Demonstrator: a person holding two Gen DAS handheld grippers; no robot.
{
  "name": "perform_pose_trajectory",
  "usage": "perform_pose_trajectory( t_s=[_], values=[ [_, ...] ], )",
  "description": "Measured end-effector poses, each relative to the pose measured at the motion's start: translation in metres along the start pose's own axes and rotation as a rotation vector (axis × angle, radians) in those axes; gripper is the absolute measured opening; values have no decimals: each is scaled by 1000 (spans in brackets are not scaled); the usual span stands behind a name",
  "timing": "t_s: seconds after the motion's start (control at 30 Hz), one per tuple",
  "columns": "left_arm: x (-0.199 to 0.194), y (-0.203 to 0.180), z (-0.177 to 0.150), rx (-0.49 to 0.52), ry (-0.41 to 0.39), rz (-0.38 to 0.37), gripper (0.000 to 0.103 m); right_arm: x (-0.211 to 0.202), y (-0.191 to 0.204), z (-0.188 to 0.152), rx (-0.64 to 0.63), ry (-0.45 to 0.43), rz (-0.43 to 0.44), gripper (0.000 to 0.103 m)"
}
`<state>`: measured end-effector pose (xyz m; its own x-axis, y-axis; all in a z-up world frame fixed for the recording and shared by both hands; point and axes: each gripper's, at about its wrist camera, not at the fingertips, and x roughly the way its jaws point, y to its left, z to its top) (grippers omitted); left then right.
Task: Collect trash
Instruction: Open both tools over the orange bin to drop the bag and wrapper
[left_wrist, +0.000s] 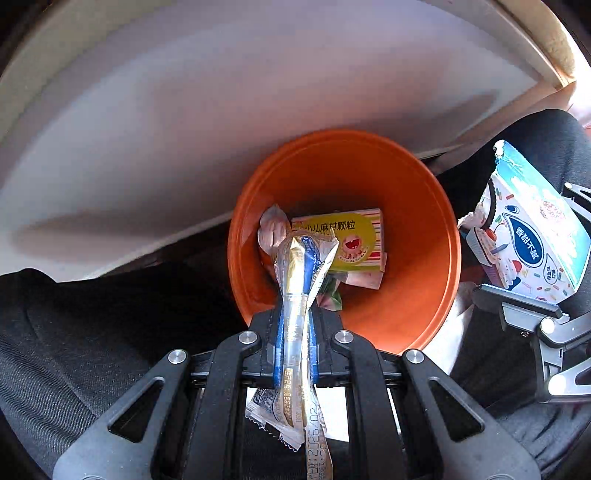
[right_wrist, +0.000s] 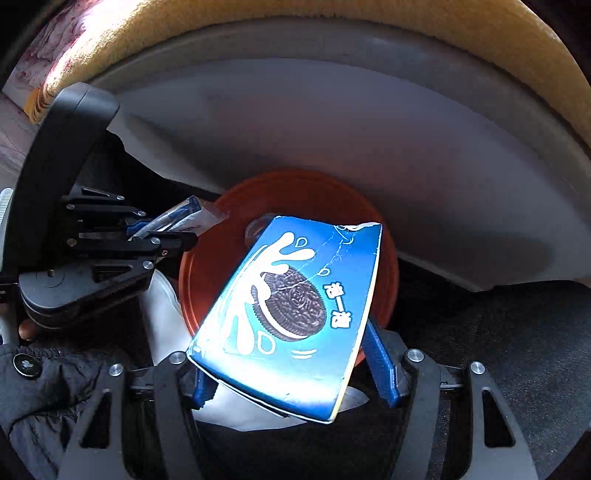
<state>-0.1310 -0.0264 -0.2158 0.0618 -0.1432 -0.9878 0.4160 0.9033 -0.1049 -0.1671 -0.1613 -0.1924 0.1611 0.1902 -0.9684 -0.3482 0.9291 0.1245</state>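
Observation:
An orange trash bin (left_wrist: 413, 236) stands on the dark floor; in the right wrist view the orange trash bin (right_wrist: 207, 266) lies partly behind the box. My left gripper (left_wrist: 295, 314) is shut on a crumpled gold-and-blue snack wrapper (left_wrist: 299, 273) held over the bin's mouth; it also shows in the right wrist view (right_wrist: 177, 230). My right gripper (right_wrist: 291, 354) is shut on a blue cookie box (right_wrist: 291, 310) tilted above the bin; the box also shows at the right in the left wrist view (left_wrist: 532, 236). Inside the bin lie a yellow-labelled medicine box (left_wrist: 351, 240) and crumpled wrappers.
A white rounded tabletop (left_wrist: 221, 122) with a tan edge curves behind the bin. Dark textured carpet (left_wrist: 74, 350) covers the floor around it. A white shoe (right_wrist: 162, 317) stands beside the bin, and black clothing (right_wrist: 48, 398) is at lower left.

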Motion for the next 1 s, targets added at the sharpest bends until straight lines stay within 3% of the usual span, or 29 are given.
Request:
perform_pose_trajectory(
  t_s=[0.1, 0.13, 0.2, 0.27, 0.77, 1.0],
  values=[
    [-1, 1, 3, -1, 9, 1, 10, -2, -3, 11, -3, 12, 3, 66],
    [1, 1, 2, -2, 16, 10, 14, -2, -3, 12, -4, 13, 2, 70],
    [4, 0, 8, -3, 29, 32, 57, -3, -3, 15, -4, 11, -13, 84],
    [2, 0, 8, -5, 18, 39, 71, -3, -3, 14, -3, 9, -18, 84],
    [-4, 7, 7, -25, -3, 18, 72, -19, -1, 8, 0, -22, -47, 84],
    [-46, 3, -4, 9, -132, 5, 72, -54, 10, 3, -41, -107, -100, 88]
  ],
)
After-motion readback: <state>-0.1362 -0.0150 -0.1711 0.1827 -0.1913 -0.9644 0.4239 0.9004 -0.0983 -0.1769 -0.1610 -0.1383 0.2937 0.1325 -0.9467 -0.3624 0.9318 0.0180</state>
